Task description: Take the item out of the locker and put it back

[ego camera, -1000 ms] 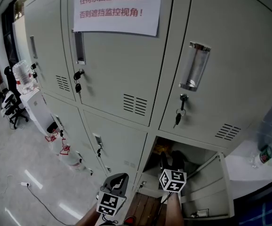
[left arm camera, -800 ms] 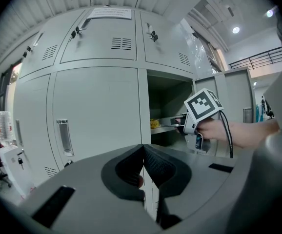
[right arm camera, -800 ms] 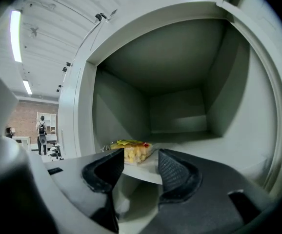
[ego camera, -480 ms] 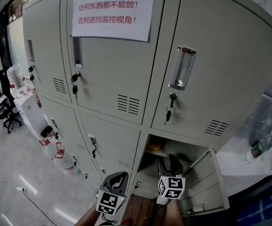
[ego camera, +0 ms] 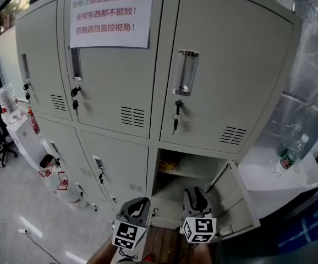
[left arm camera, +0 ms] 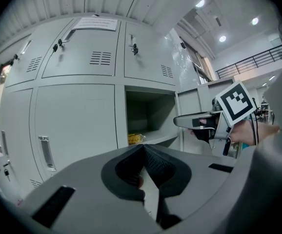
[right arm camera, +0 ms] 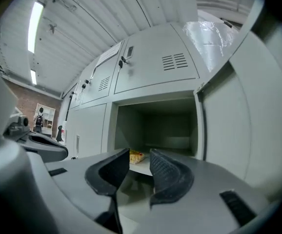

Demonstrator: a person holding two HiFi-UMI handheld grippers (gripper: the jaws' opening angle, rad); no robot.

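Right gripper [right arm camera: 140,151] has pulled back out of the open locker [ego camera: 203,159] since a second ago, when it reached into the compartment. It is now just in front of the opening, pointing about level. Its jaws have just been closing and are now partly spread, with nothing between them.

The yellow packet [ego camera: 167,163] has not moved. It lies on the shelf [ego camera: 195,172] inside the locker, at the front left corner. The right gripper view shows it through the gap between the jaws, well beyond the tips and not touched.

The locker is the bottom right compartment of the grey cabinet. Its door [ego camera: 236,197] is swung wide open to the right.

Left gripper [left arm camera: 143,146] is beside the right one, lower left in the head view, in front of the closed door next to the open compartment. Its jaw tips are pressed together and it is empty.

Further out:
- Keys [ego camera: 175,121] hang from the lock of the door above.
- A paper notice [ego camera: 108,14] with red characters is stuck on the upper middle door.
- A bottle [ego camera: 287,154] stands on a white worktop [ego camera: 269,177] right of the cabinet.
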